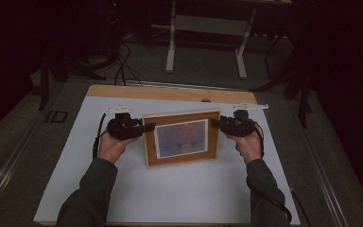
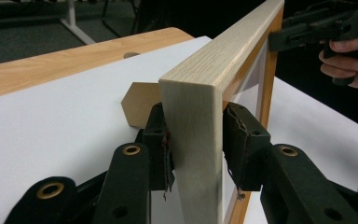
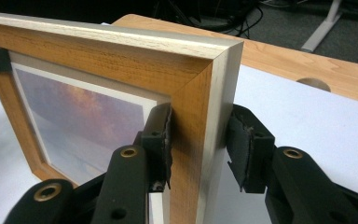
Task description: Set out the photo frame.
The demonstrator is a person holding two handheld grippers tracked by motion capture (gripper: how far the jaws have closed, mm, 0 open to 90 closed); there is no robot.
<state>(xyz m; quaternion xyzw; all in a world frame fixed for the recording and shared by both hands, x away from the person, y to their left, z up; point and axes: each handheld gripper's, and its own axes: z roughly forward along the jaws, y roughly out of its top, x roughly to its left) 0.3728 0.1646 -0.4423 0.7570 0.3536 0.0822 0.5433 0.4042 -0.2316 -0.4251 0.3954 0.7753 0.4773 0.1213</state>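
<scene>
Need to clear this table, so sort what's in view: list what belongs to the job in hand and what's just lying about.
In the job:
- light wooden picture frame with a purple-orange print
- left gripper
- right gripper

Just about:
- white sheet over the wooden table
- white metal stand legs on the floor behind

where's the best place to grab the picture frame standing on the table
Grip the picture frame by its two upright side rails, one gripper coming in level from each end. It stands upright on the white table, so those narrow wooden edges fit between the jaws, clear of the picture. The left gripper and right gripper straddle them that way.
</scene>
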